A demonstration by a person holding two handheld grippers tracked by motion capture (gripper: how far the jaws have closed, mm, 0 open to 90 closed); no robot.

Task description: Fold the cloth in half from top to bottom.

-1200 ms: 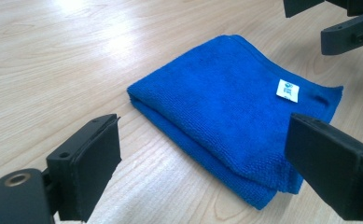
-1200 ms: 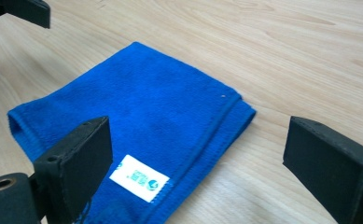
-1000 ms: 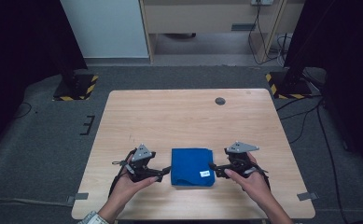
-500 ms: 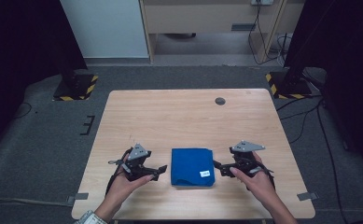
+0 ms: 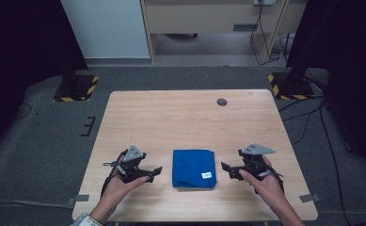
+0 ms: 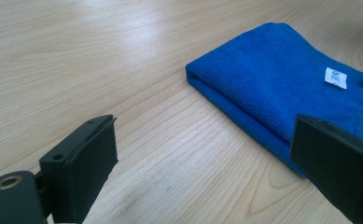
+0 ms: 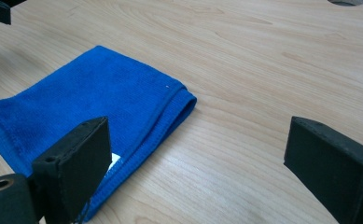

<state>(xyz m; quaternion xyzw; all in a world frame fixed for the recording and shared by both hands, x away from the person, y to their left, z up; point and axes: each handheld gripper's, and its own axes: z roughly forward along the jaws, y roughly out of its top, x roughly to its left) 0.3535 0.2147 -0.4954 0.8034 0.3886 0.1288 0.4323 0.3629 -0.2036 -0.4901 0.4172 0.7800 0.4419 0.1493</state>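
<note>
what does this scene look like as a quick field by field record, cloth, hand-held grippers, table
cloth: folded blue microfibre cloth with a small white label, lying flat near the table's front edge
left hand-held gripper: left hand-held gripper open, beside the cloth's left edge, not touching it
right hand-held gripper: right hand-held gripper open, beside the cloth's right edge, not touching it
table: light wooden table
other: small dark round disc near the table's far edge
</note>
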